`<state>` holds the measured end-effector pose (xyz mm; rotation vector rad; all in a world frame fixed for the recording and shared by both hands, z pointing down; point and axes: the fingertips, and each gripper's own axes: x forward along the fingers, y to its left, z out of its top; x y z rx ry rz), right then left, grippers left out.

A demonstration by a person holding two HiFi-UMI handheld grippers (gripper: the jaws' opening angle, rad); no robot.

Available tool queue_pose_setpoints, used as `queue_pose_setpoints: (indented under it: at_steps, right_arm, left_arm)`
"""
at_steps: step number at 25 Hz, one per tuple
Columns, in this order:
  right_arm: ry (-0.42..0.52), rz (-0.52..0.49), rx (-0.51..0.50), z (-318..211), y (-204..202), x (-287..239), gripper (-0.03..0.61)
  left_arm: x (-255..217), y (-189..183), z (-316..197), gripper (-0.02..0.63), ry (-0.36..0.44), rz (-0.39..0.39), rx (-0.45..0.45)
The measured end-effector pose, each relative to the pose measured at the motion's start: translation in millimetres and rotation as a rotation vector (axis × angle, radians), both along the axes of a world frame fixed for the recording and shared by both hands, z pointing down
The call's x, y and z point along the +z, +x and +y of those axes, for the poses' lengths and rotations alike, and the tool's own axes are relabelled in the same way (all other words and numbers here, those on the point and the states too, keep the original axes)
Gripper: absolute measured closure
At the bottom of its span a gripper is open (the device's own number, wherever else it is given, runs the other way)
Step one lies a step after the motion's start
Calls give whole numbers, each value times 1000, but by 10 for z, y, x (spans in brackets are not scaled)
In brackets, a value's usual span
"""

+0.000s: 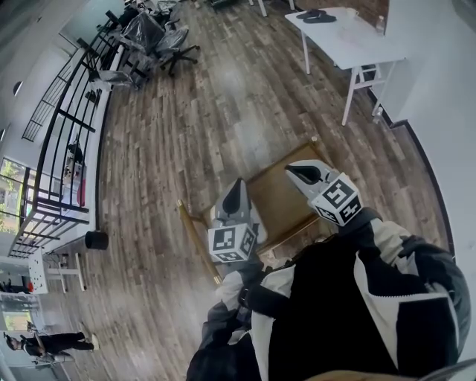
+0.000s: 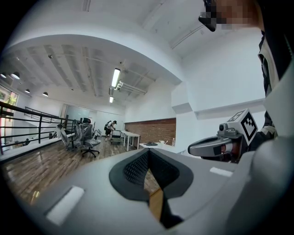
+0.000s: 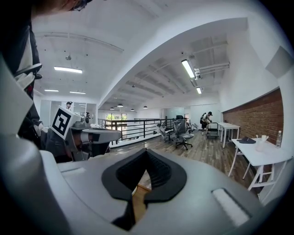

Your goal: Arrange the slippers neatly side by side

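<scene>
A dark pair of slippers [image 1: 316, 15] lies on a white table [image 1: 357, 45] far across the room. They also show as a dark shape in the left gripper view [image 2: 151, 144] and in the right gripper view [image 3: 246, 140]. My left gripper [image 1: 237, 186] and right gripper [image 1: 303, 173] are held close to my chest, pointing roughly level, well away from the slippers. Both are shut with nothing between their jaws. The left gripper [image 2: 148, 158] sees the right gripper [image 2: 211, 148] beside it, and the right gripper [image 3: 146, 158] sees the left one [image 3: 96, 135].
A brown mat [image 1: 279, 201] with a wooden edge lies on the plank floor below my grippers. Office chairs [image 1: 149, 37] and a black railing [image 1: 67, 134] stand at the left. A bottle [image 1: 381, 24] is on the white table. A person [image 3: 207, 120] stands far off by a cart.
</scene>
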<state>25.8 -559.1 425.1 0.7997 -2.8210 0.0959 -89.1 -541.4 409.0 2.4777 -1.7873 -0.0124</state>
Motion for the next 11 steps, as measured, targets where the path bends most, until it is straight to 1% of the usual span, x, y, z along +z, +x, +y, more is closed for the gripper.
queue_pose_setpoints:
  at_steps: [11]
  right_arm:
    - [2, -8, 19, -48, 51, 9, 578]
  left_arm:
    - [-2, 110, -37, 595, -2, -10, 21]
